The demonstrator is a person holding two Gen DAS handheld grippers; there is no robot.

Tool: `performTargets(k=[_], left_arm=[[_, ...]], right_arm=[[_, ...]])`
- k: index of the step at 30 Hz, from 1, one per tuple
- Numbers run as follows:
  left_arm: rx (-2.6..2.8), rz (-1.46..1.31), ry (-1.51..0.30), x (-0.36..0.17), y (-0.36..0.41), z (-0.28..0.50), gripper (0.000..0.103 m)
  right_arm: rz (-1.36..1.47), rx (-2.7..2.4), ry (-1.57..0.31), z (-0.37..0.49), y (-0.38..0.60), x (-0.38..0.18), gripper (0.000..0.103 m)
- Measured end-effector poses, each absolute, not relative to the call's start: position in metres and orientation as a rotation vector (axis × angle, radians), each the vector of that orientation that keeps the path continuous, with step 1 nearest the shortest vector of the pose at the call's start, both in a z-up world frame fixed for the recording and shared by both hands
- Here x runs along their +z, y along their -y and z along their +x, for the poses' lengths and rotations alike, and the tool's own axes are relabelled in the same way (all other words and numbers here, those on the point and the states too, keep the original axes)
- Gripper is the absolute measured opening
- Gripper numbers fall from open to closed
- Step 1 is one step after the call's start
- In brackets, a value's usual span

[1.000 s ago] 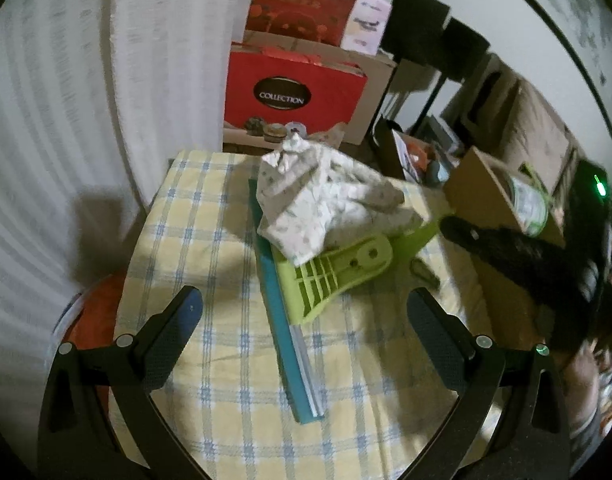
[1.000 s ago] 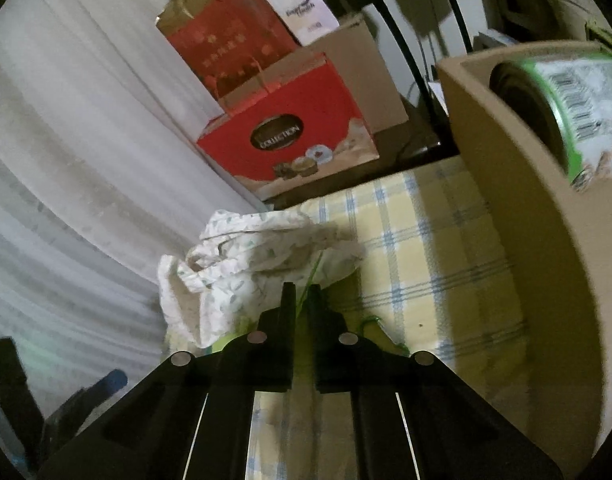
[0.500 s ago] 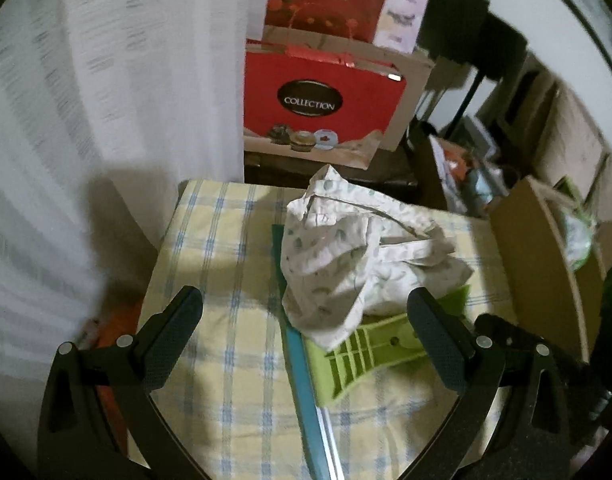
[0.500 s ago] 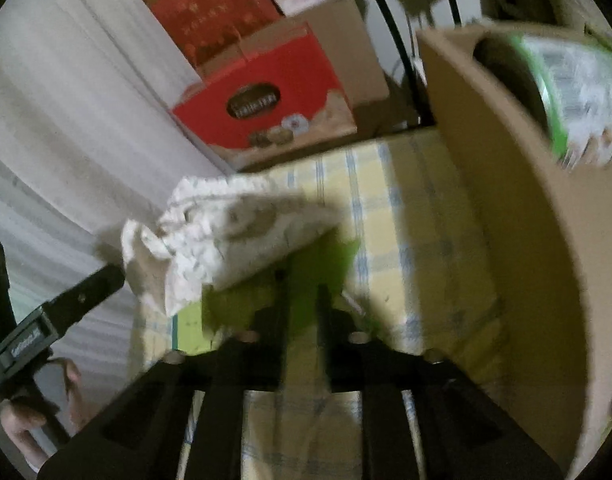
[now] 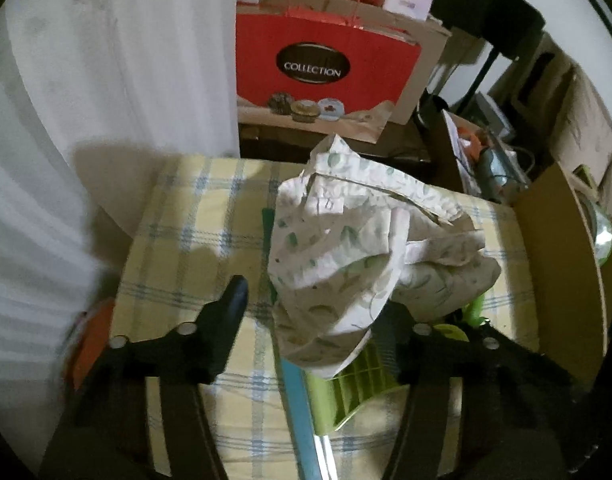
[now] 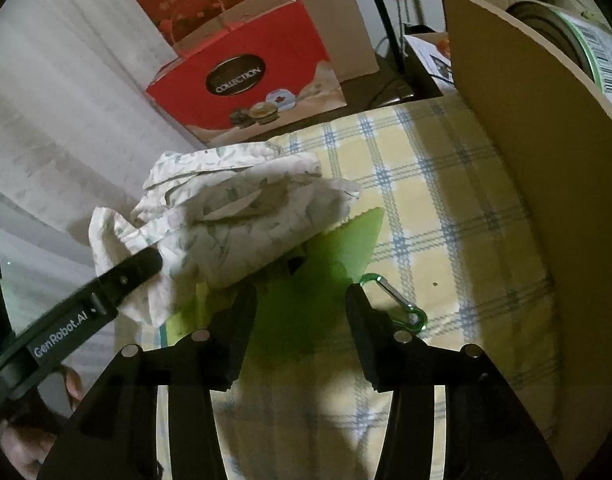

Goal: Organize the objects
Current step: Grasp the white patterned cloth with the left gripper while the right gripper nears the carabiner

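A crumpled white leaf-print cloth (image 5: 358, 248) lies on a lime green plastic piece (image 5: 358, 384) and a blue flat folder (image 5: 302, 408) on the yellow checked table (image 5: 194, 224). My left gripper (image 5: 314, 312) is open, its fingers on either side of the cloth's near edge; the right finger is partly hidden by cloth. My right gripper (image 6: 300, 300) is open and empty, its fingers straddling the green piece (image 6: 338, 248) just below the cloth (image 6: 234, 216). The left gripper's finger (image 6: 122, 276) shows touching the cloth's left side.
A green carabiner (image 6: 402, 304) lies on the table to the right of my right gripper. A cardboard box (image 6: 546, 184) holding a can (image 6: 586, 40) stands at the right. A red "Collection" bag (image 5: 318, 72) and white curtain (image 5: 106, 80) stand behind.
My right gripper has opened and let go of the green piece. My left gripper has moved forward to the cloth and its fingers have narrowed around it.
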State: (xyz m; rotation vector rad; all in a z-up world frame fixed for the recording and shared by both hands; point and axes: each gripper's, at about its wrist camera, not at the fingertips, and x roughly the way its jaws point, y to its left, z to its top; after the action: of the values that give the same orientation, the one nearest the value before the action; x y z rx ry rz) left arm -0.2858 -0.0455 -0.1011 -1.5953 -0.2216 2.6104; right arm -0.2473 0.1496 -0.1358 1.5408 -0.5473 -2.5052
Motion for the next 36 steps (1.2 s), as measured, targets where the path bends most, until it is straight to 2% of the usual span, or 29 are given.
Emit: performTargets(k=[6, 8, 11, 17, 18, 19, 22, 24, 27, 29, 30, 31, 36], left_arm=[[2.587, -1.627, 0.258, -0.108, 0.048, -0.287, 0.024], [2.586, -1.631, 0.262, -0.109, 0.048, -0.286, 0.019], [2.586, -1.622, 0.268, -0.108, 0.050, -0.282, 0.012], [2.590, -1.582, 0.294, -0.101, 0.055, -0.277, 0.006], [2.589, -1.575, 0.298, -0.099, 0.055, -0.276, 0.005], [2.586, -1.566, 0.300, -0.097, 0.055, -0.274, 0.004], [2.583, -1.537, 0.298, -0.090, 0.055, -0.269, 0.003], [2.581, -1.507, 0.310, -0.081, 0.056, -0.264, 0.003], [2.580, -1.458, 0.333, -0.066, 0.058, -0.255, 0.003], [2.588, -1.422, 0.336, -0.057, 0.058, -0.249, 0.003], [2.590, -1.408, 0.337, -0.053, 0.059, -0.246, 0.003], [2.590, -1.397, 0.339, -0.050, 0.058, -0.243, 0.003], [2.592, -1.351, 0.319, -0.039, 0.054, -0.229, 0.003]], right_arm=[[1.557, -2.566, 0.556, -0.252, -0.143, -0.138, 0.048], [1.558, -2.582, 0.548, -0.253, -0.141, -0.138, 0.048], [1.560, -2.614, 0.502, -0.253, -0.138, -0.137, 0.039], [1.548, -2.577, 0.502, -0.253, -0.146, -0.139, 0.025], [1.544, -2.565, 0.510, -0.252, -0.148, -0.138, 0.016], [1.535, -2.554, 0.509, -0.251, -0.149, -0.135, 0.012], [1.537, -2.548, 0.488, -0.247, -0.152, -0.133, 0.012], [1.544, -2.531, 0.508, -0.246, -0.155, -0.133, 0.012], [1.560, -2.533, 0.523, -0.243, -0.162, -0.133, 0.018], [1.574, -2.528, 0.542, -0.241, -0.166, -0.133, 0.031], [1.577, -2.518, 0.570, -0.240, -0.169, -0.134, 0.042], [1.582, -2.520, 0.579, -0.240, -0.170, -0.135, 0.044], [1.567, -2.544, 0.553, -0.235, -0.172, -0.134, 0.044]])
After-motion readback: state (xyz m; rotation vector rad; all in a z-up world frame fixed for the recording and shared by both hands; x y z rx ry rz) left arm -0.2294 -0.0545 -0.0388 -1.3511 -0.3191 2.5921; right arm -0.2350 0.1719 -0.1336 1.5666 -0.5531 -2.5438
